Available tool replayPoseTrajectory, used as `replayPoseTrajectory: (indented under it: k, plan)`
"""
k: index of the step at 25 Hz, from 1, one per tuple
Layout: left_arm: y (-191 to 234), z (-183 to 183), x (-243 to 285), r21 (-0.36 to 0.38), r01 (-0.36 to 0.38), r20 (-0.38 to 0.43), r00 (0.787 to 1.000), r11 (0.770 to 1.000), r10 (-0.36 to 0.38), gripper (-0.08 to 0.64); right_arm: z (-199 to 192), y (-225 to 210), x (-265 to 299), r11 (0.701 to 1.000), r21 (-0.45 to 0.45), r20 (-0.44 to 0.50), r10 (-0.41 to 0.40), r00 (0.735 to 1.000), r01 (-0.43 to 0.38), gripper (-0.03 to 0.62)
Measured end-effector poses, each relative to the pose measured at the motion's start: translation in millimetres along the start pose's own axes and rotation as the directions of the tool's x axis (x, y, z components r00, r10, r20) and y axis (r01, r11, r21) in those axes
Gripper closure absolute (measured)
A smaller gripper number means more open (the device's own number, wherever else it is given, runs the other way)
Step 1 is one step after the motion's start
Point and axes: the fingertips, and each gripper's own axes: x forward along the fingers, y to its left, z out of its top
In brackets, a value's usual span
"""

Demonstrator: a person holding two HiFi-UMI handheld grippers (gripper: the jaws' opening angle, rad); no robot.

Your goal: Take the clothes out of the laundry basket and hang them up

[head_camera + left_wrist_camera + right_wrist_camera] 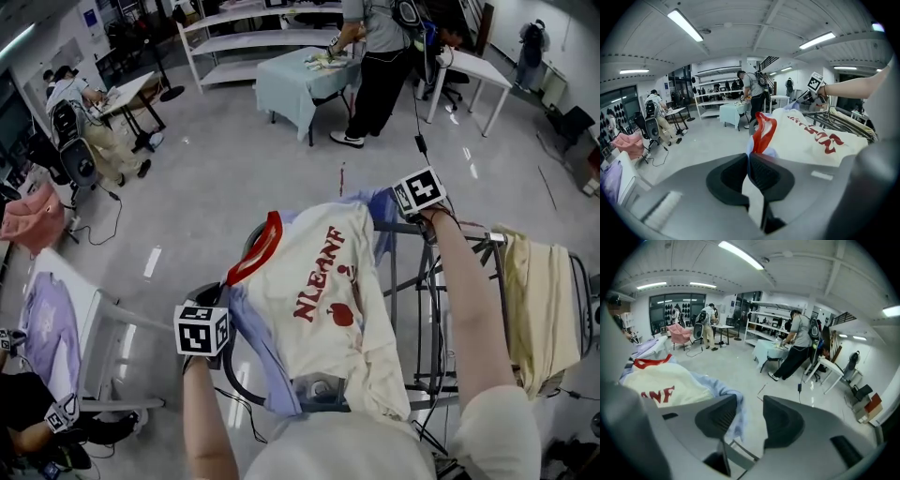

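The cream T-shirt (328, 300) lies draped over the drying rack (433, 281). The left hand-held gripper (746, 164) is clenched on its fabric and the right hand-held gripper (750, 418) is released. A yellowish garment (536, 305) already hangs at the rack's right end, so the job looks partly done.

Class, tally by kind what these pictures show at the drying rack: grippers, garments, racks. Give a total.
Grippers: 2 (left gripper, right gripper)
Garments: 2 (printed T-shirt, yellow garment)
Racks: 1 (drying rack)
Total: 5
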Motion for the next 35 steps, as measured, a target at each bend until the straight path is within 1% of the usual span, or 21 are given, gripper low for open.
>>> replayPoseTrajectory:
  k: [2,7,9,11,14,16,18,21,23,25,27,28,29,31,32,35]
  plan:
    - [0.0,-1.5,-0.4,-0.002,0.002,-0.001,1.0,1.0,-0.002,0.534,-14.5,2.7,-5.9,1.0,0.017,0.007,0.003,1.0,-0.003,0.411]
    - [-2.0,-2.8,-1.5,0.006,0.015,0.003,1.0,1.0,-0.015,0.534,-29.5,14.6,-43.1,0.995,0.093,0.097,0.025,0.995,-0.034,0.403]
    - [-2.4,-4.4,-1.9,0.01,0.017,0.005,1.0,1.0,-0.017,0.534,-36.2,25.7,-63.3,0.992,0.11,0.133,0.043,0.99,-0.058,0.405]
    - [-2.5,-5.2,-2.3,0.015,0.015,0.01,1.0,1.0,-0.015,0.534,-44.8,48.1,-86.0,0.99,0.094,0.167,0.091,0.982,-0.108,0.407]
    - [-2.7,-3.7,-4.7,0.027,0.009,0.018,1.0,1.0,-0.009,0.534,-66.8,99.9,-122.3,0.978,0.023,0.191,0.201,0.961,-0.21,0.407]
    - [-3.8,-1.6,-7.3,0.034,0.005,0.022,1.0,0.999,-0.006,0.534,-89.7,136.1,-143.5,0.962,-0.023,0.169,0.271,0.948,-0.271,0.403]
    - [-4.8,-0.4,-8.7,0.043,0.002,0.023,1.0,0.999,-0.003,0.534,-112.8,167.9,-160.7,0.943,-0.045,0.142,0.334,0.932,-0.331,0.402]
    - [-5.8,0.3,-9.4,0.054,-0.003,0.022,1.0,0.999,0.001,0.534,-142.3,205.4,-179.4,0.911,-0.041,0.112,0.413,0.904,-0.411,0.402]
    - [-6.2,0.0,-10.1,0.059,-0.002,0.02,1.0,0.998,0.001,0.534,-162.1,225.3,-185.4,0.896,-0.037,0.079,0.444,0.893,-0.442,0.405]
    - [-6.4,-0.9,-11.0,0.062,-0.001,0.018,1.0,0.998,0.0,0.534,-178.8,238.0,-186.4,0.898,-0.045,0.049,0.439,0.897,-0.437,0.411]
    - [-6.8,-2.5,-11.5,0.065,-0.001,0.015,1.0,0.998,0.0,0.534,-186.3,240.0,-185.6,0.918,-0.055,0.054,0.395,0.917,-0.392,0.431]
    - [-7.1,-3.0,-11.6,0.067,-0.001,0.015,1.0,0.998,0.0,0.534,-187.2,238.7,-185.2,0.928,-0.057,0.06,0.372,0.926,-0.369,0.45]
    - [-7.4,-3.4,-11.6,0.067,-0.001,0.014,1.0,0.998,0.0,0.533,-187.1,237.6,-185.0,0.934,-0.06,0.064,0.356,0.932,-0.353,0.494]
    - [-8.2,-4.1,-12.2,0.064,0.004,0.01,1.0,0.998,-0.004,0.534,-185.5,236.6,-186.5,0.937,-0.063,0.071,0.348,0.935,-0.344,0.542]
    - [-9.0,-4.8,-12.6,0.061,0.009,0.006,1.0,0.998,-0.009,0.534,-184.6,235.7,-188.5,0.936,-0.06,0.073,0.352,0.933,-0.348,0.554]
    - [-10.5,-8.0,-12.9,0.042,0.026,-0.003,1.0,0.999,-0.026,0.534,-181.4,219.9,-195.6,0.939,-0.049,0.078,0.344,0.936,-0.341,0.561]
